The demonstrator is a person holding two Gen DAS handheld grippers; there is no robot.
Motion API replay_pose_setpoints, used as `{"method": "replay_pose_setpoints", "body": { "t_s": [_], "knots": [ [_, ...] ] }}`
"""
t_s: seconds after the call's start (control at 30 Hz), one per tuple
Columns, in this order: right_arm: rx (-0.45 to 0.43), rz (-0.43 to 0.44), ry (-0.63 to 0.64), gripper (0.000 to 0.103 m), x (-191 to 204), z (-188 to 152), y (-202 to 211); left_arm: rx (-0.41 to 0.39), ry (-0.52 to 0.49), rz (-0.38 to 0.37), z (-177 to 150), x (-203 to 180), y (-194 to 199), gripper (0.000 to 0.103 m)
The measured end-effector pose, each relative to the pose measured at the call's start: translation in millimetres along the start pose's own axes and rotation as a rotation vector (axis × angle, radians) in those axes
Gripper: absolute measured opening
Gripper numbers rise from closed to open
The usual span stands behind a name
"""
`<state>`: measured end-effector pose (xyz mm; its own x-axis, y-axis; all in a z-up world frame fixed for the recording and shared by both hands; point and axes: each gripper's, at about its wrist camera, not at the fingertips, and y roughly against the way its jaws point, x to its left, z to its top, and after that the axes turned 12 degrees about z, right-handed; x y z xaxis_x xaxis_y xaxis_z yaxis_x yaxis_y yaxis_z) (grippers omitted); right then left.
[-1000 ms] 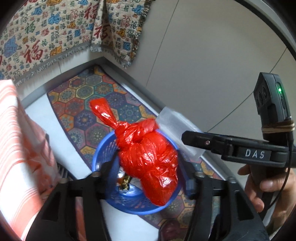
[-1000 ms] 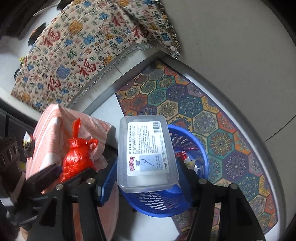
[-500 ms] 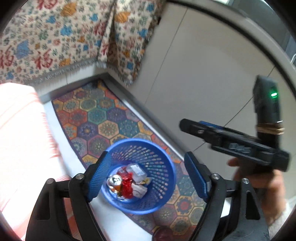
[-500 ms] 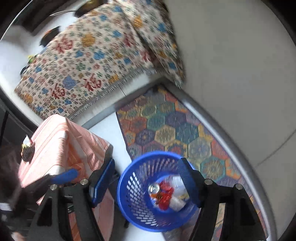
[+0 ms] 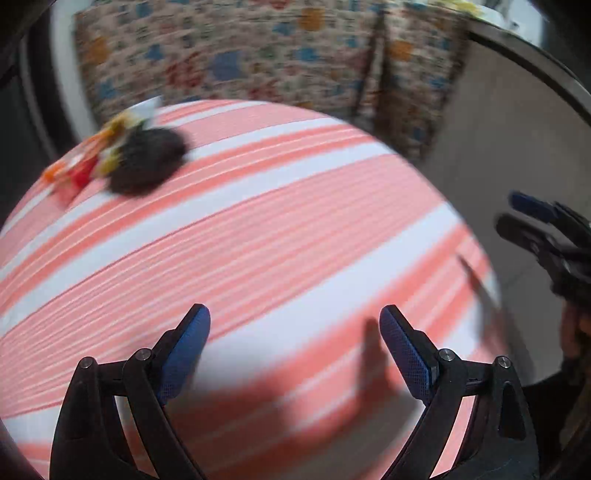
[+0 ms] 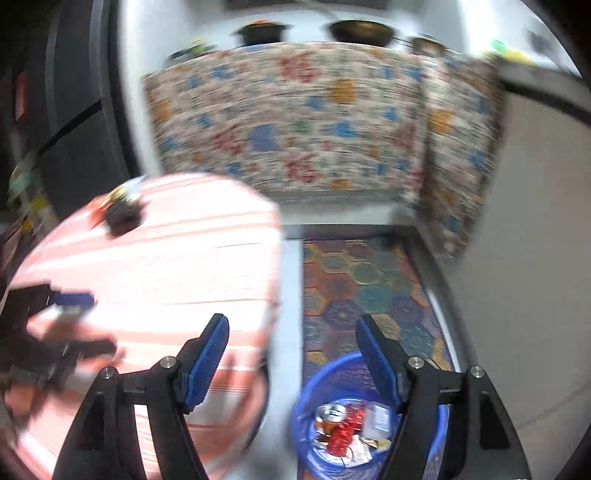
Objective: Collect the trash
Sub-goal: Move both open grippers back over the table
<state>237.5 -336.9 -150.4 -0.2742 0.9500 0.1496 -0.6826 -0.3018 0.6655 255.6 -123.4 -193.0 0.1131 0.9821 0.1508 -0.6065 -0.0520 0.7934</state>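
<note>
Blue slotted basket (image 6: 306,424) on floor beside striped table (image 5: 295,236), holding can, red bag, clear box. Left gripper (image 5: 295,332) jaws just widened, empty. Right gripper (image 6: 291,343) apart, empty.

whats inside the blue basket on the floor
In the round blue plastic mesh basket: a silver drink can, crumpled red plastic and a clear plastic box. The right gripper's finger hides its right side; anything underneath is covered.

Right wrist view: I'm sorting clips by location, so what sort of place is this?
Probably a room in a home. A patterned cloth drapes a counter holding pots, a hexagon-pattern rug covers the floor, and a blue basket holds trash beside a striped surface.
</note>
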Motion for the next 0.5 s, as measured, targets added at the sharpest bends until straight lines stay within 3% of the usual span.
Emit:
{"method": "replay_pose_setpoints", "body": {
  "t_s": [0.2,0.27,0.5],
  "knots": [
    [0.081,0.113,0.168,0.073,82.8,1.7,-29.2,-0.002,0.088,0.11,-5.5,60.4,-11.2,0.094],
    [0.106,0.14,0.205,0.073,102.5,0.9,-37.9,0.008,0.095,0.14,-6.2,67.6,-13.7,0.097],
    [0.206,0.167,0.289,0.073,141.4,-4.4,-64.6,0.017,0.088,0.143,-8.8,65.5,-16.1,0.103]
  ]
}}
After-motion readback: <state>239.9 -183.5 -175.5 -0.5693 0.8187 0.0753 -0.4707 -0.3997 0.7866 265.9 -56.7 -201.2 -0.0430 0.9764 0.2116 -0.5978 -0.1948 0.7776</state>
